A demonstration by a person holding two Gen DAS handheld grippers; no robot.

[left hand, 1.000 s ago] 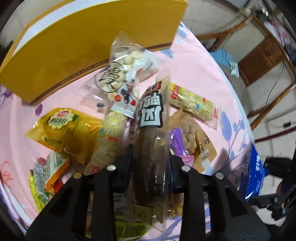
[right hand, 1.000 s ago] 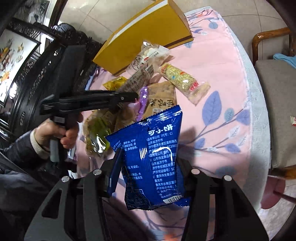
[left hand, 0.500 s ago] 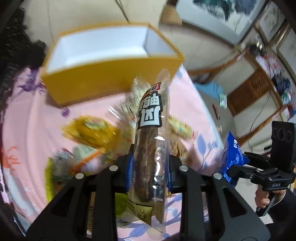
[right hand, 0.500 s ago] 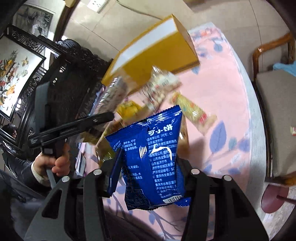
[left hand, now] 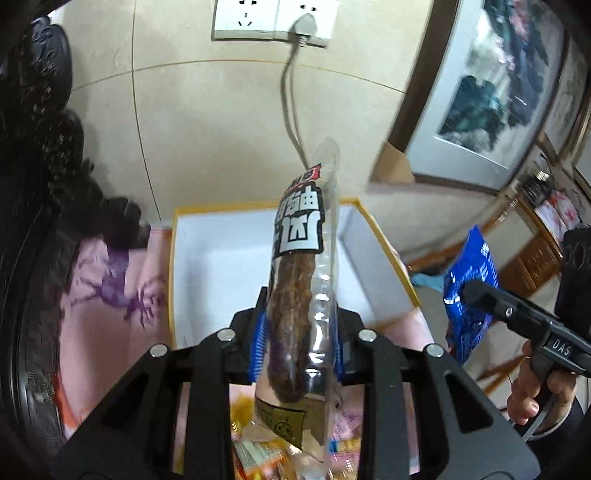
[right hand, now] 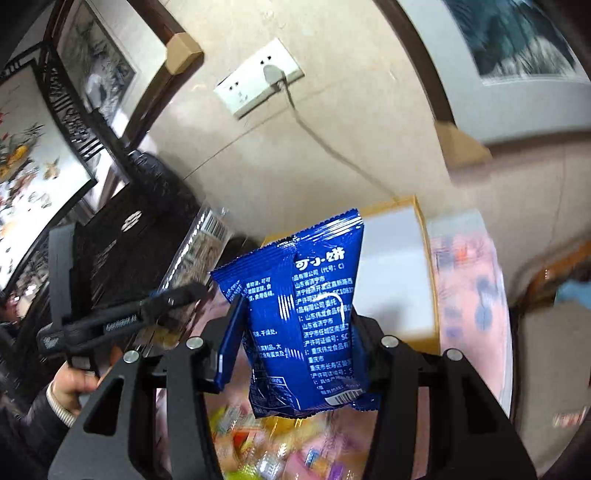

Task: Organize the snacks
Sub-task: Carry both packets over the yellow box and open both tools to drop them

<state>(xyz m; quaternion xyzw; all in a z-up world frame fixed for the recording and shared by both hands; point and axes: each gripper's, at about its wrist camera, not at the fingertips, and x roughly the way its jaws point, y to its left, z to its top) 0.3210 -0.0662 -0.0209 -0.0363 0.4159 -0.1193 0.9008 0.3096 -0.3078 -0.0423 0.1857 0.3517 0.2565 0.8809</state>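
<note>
My left gripper [left hand: 297, 339] is shut on a clear-wrapped brown sausage [left hand: 299, 306] and holds it upright above the open yellow box [left hand: 218, 273] with a white inside. My right gripper [right hand: 299, 332] is shut on a blue snack packet [right hand: 310, 325], raised in front of the same box [right hand: 395, 280]. The right gripper and its blue packet [left hand: 469, 291] show at the right of the left wrist view. The left gripper with the sausage pack [right hand: 199, 251] shows at the left of the right wrist view. A pile of loose snacks [right hand: 258, 446] lies blurred below both grippers.
A pink flowered tablecloth [left hand: 107, 295] covers the table around the box. A wall with a socket and cable [left hand: 273, 18] stands close behind. Dark carved furniture [left hand: 37, 155] is at the left, a wooden chair [right hand: 546, 280] at the right.
Both grippers have lifted their snacks up from the pile and moved forward toward the box; the views tilted up, so the box's white inside and the wall now show.
</note>
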